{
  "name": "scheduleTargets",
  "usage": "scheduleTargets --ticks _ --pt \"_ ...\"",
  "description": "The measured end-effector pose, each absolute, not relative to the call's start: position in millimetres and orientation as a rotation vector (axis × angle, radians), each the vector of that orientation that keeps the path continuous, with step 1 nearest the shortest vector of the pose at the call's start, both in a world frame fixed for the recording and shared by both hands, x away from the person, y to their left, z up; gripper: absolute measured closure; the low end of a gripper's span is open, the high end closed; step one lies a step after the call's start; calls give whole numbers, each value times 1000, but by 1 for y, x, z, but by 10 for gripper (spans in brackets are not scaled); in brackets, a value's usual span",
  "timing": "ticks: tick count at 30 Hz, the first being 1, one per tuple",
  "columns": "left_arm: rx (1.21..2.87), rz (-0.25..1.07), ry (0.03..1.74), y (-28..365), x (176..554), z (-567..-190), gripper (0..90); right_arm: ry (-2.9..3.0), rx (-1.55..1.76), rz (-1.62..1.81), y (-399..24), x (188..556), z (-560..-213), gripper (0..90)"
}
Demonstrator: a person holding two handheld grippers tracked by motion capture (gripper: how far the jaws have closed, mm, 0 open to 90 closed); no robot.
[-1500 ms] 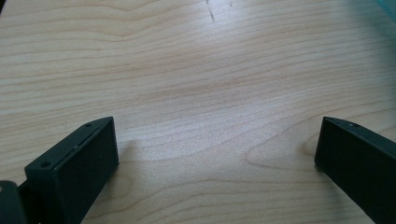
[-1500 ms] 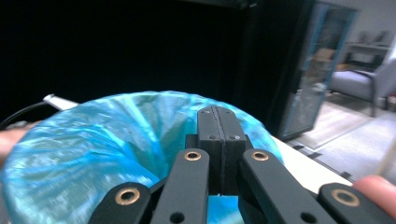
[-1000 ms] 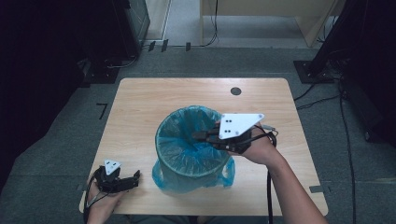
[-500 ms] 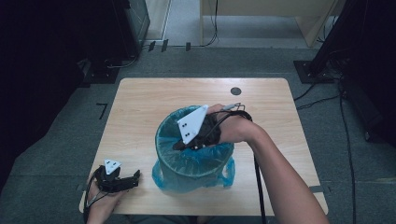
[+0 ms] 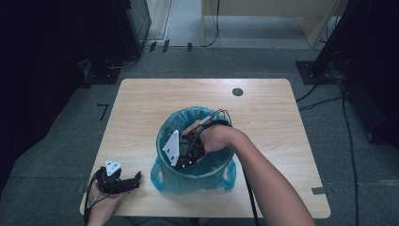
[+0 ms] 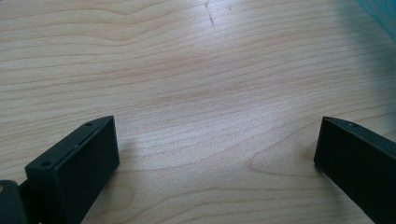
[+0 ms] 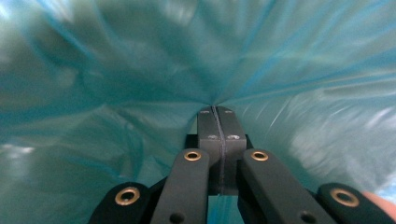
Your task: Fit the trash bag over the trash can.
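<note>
A round bin lined with a blue plastic bag [image 5: 188, 114] stands near the front middle of the wooden table [image 5: 141, 103]. My right gripper [image 5: 182, 163] reaches down inside it, its grey plate tilted toward the left wall. In the right gripper view its jaws [image 7: 215, 112] are pressed together, and the creases of the bag film [image 7: 299, 70] run tight to their tips, so they pinch the film. My left gripper [image 5: 135, 178] lies at the table's front left corner. Its jaws [image 6: 217, 149] stand wide apart over bare wood with nothing between them.
The bag's edge hangs over the outside of the bin at the front [image 5: 162, 178]. A small dark cable hole [image 5: 237, 92] sits near the table's far edge. Dark equipment and cables stand on the grey floor around the table.
My right gripper has moved from the bin's right rim leftward and down into the bin. The left gripper has stayed where it was.
</note>
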State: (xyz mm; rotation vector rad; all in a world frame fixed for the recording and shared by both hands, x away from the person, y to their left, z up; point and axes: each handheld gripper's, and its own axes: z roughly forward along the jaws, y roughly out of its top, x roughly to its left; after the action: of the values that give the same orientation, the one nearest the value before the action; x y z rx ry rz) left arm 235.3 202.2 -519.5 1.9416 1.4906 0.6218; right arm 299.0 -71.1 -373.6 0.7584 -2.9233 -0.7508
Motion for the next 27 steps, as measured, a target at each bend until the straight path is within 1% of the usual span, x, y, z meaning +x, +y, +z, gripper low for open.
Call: scheduleTargets --ticks 10,13,16,21,27 --pt "1944 621 1491 202 235 -519 0 -2895 655 -678 -67 306 -400 900" --pt "1944 621 1490 202 235 -519 0 -2898 650 -658 -67 306 -403 900" --pt "1944 621 1490 202 235 -519 0 -2901 664 -693 -68 304 -397 900" --pt "1944 621 1490 202 235 -519 0 -2902 726 -788 -70 296 -374 900" --pt "1944 621 1490 202 235 -519 0 -2937 792 -795 -83 285 -351 900"
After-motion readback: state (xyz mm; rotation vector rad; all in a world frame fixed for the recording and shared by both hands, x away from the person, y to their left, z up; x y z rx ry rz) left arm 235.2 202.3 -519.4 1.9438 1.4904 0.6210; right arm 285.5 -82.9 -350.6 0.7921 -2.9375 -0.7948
